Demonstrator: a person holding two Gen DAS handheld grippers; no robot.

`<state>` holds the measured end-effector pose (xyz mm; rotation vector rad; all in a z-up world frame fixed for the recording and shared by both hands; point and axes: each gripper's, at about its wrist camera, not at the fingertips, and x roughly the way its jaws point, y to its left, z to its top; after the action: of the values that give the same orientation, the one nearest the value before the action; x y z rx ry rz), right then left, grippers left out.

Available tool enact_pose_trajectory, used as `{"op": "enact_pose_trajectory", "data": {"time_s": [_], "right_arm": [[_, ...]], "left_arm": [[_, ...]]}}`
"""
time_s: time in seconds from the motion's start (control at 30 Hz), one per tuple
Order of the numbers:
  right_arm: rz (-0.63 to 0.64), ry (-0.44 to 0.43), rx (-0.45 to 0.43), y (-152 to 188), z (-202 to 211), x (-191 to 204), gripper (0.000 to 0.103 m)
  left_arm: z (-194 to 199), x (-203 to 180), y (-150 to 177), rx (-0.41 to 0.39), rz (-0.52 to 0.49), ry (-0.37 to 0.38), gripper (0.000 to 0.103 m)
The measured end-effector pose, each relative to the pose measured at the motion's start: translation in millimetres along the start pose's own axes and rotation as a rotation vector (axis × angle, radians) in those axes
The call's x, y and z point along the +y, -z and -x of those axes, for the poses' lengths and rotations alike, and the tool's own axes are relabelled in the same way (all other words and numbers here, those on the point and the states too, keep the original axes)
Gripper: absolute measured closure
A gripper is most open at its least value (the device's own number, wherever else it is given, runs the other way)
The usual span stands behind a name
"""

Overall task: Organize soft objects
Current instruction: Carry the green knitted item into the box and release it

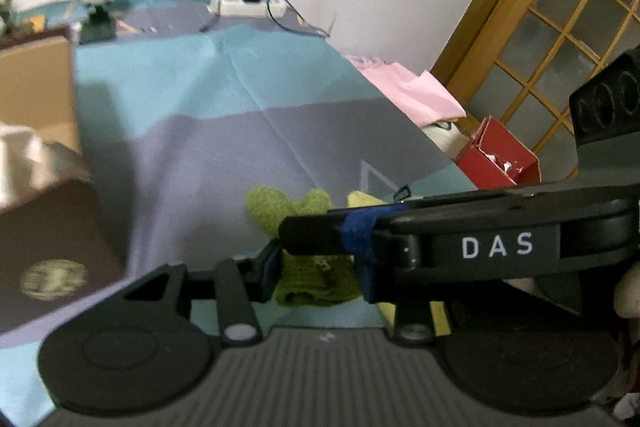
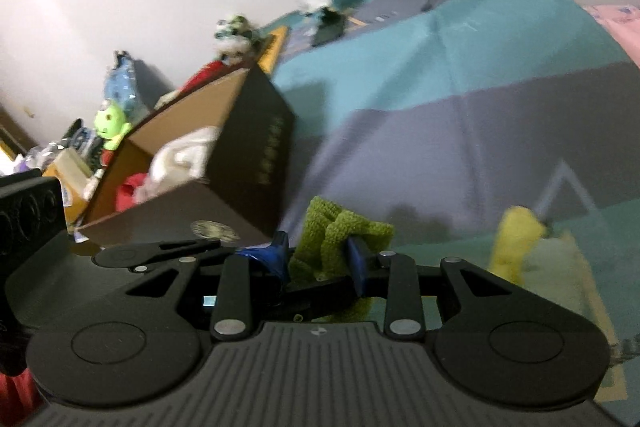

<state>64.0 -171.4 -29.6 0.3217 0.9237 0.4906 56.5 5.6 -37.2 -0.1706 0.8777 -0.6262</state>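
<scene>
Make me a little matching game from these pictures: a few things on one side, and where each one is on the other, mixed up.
Things:
1. green cloth
2. yellow cloth
3. white cloth
4. power strip

Places:
A. inside the brown box
B. at the far end of the striped cover, near the wall
C. pinched in the gripper jaws
D. lying on the cover, beside the held item

Pairs: 1-C, 2-D, 3-A, 4-B
</scene>
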Motion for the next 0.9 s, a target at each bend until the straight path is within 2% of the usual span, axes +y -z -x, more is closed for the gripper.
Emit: {"op": "enact_pose_trajectory", "data": {"time_s": [0.27, 0.5, 0.73, 0.9], "right_arm": [[0.091, -0.105, -0.122, -21.9, -0.6, 64.0, 0.087], [0.165, -0.144, -0.191, -45.8, -33.6, 105.0, 0.086], [0.176, -0.117, -0.213, -56.7, -75.9, 119.3, 0.086], [0.161, -0.049, -0.217, -56.0, -95.3, 119.2, 0.086]], "left_arm": [[75.1, 35.2, -16.3, -0.143, -0.015, -0.042, 0.071], [107.1, 76.6, -33.4, -0.221, -0.026, -0.122, 0.071], [97.4, 126.2, -45.4, -0.199, 0.023, -0.17, 0.067], [82.3, 153.7, -45.9, -0.159, 0.069, -0.203, 0.055]]}}
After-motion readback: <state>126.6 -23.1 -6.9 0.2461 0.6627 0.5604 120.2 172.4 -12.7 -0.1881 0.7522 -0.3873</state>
